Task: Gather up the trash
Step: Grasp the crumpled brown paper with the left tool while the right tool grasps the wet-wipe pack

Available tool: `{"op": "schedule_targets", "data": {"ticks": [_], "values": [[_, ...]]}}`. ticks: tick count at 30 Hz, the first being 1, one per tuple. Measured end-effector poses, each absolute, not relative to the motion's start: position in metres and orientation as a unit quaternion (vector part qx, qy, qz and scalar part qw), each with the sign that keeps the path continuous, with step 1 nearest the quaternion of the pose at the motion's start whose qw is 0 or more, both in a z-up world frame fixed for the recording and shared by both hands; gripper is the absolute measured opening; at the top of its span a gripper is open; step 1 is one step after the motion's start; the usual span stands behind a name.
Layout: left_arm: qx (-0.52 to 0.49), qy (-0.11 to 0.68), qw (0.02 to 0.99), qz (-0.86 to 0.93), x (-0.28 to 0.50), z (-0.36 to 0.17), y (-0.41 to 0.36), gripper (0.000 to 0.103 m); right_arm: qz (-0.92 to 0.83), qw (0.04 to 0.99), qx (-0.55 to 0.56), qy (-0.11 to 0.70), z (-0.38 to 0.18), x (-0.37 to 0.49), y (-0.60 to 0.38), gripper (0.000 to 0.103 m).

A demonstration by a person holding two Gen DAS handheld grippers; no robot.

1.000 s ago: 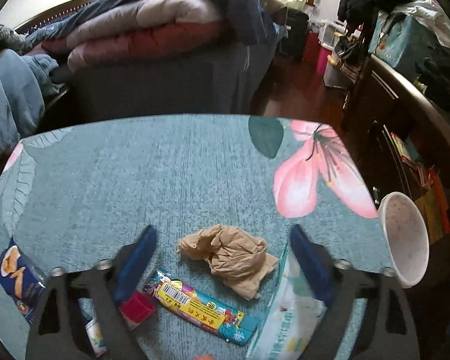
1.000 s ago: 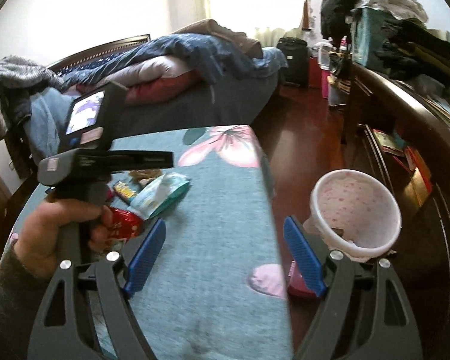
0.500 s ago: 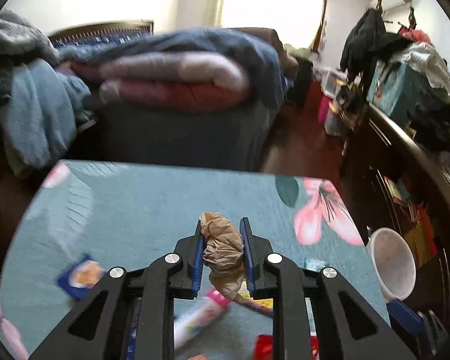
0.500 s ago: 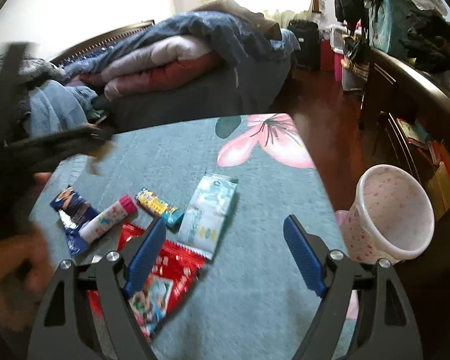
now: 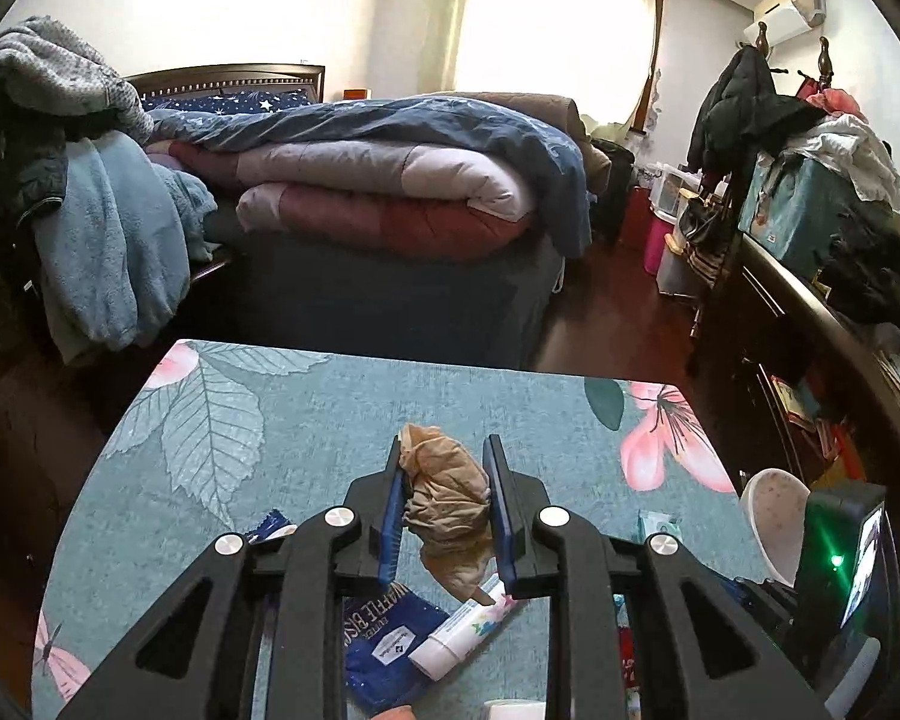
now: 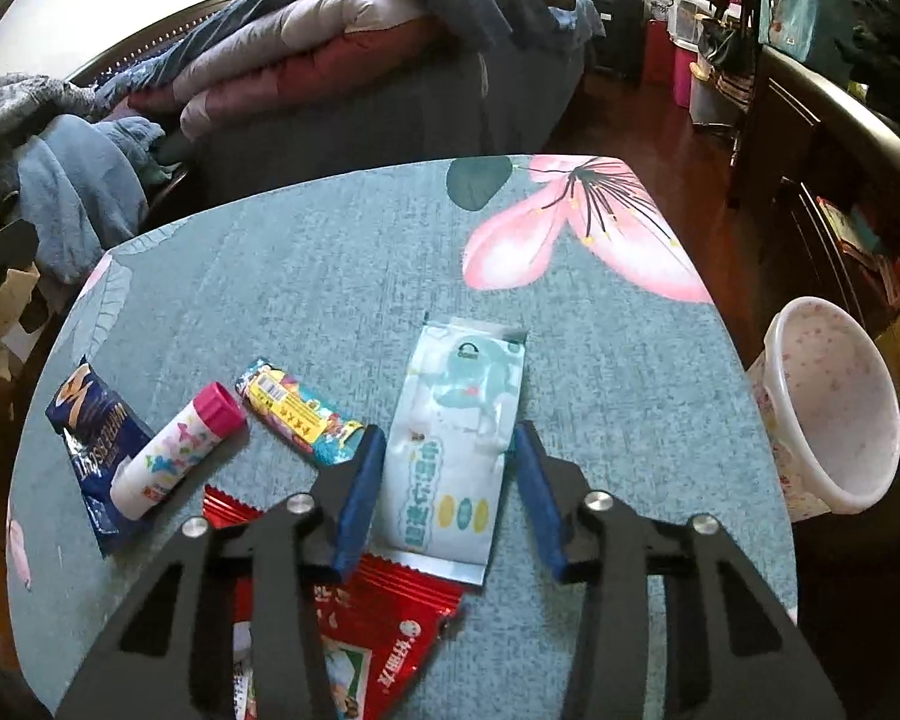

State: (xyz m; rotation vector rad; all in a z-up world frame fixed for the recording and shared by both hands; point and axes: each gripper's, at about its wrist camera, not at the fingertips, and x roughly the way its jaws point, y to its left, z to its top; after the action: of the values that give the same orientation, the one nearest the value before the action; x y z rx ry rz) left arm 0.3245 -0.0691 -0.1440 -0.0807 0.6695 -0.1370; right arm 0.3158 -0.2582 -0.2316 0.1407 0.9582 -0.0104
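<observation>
Wrappers [image 6: 297, 408] around wipes packet [image 6: 456, 438]

The red snack packet [image 6: 384, 648] at six o'clock lies partly under the right gripper's frame; its print is cut off. The waffle biscuit wrapper [image 5: 384, 642] is half hidden.

"waffle biscuit" is printed in white on the dark blue wrapper [image 6: 99, 447]. a barcode is carried by the yellow snack stick [image 6: 297, 411], whose small characters cannot be made out. asian characters are seen on the wipes pack [image 6: 456, 450] and red packet [image 6: 384, 648], not legibly.
</observation>
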Motion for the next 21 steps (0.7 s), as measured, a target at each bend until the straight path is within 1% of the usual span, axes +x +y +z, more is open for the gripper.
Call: {"op": "schedule_targets", "data": {"ticks": [7,21], "values": [[-0.028,0.32,0.944,-0.068,0.312,-0.136,-0.079,0.025,-0.007,0.908,0.059,0.414,-0.204,0.283,-0.265,0.043],[-0.012,0.304,0.949,-0.085,0.283,-0.116,-0.118,0.026,-0.006,0.922,0.089,0.378,-0.18,0.216,-0.316,0.043]]}}
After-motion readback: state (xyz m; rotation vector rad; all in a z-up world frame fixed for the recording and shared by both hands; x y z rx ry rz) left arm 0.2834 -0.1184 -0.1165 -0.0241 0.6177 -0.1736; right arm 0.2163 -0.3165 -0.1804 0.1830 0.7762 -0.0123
